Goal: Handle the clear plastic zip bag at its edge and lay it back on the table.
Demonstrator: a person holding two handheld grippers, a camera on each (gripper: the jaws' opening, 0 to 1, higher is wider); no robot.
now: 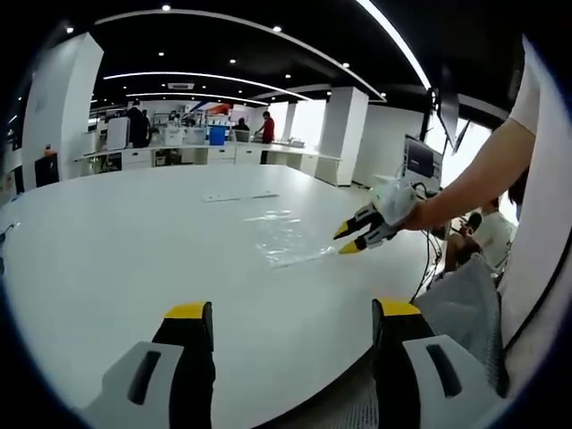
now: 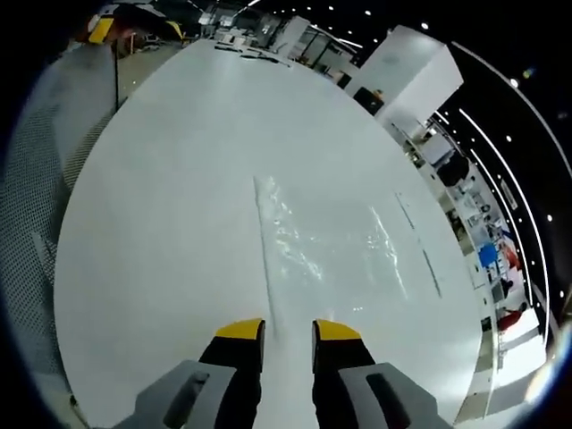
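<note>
**Clear bag flat on the white table, both claws near it**

The zip bag [image 1: 284,239] is the one container here. It lies flat and looks empty: through its thin, see-through plastic only the white tabletop shows. Its surface is wrinkled and glossy, catching the ceiling lights in small bright patches. In the right gripper view the bag [image 2: 326,246] is a rough rectangle with one long straight edge running towards the camera.

In the left gripper view, the left gripper [image 1: 290,322] rises from the bottom with its two black, yellow-tipped jaws set wide apart and nothing between them. It hangs above the near rim of the table [image 1: 116,241], well short of the bag. The table is large, smooth, matte white and rounded at its edge. Beyond the bag lies a thin flat strip [image 1: 239,196], pale like the tabletop. To the right, the right gripper [image 1: 350,239] comes in on a person's bare forearm [image 1: 474,179], its yellow tips pointing at the bag's right corner, very close to it; whether they touch the plastic I cannot tell.

In the right gripper view, the right gripper [image 2: 288,332] has its jaws narrow, only a slim gap left. The bag's long edge runs down towards that gap, but whether plastic is pinched there I cannot tell.
</note>
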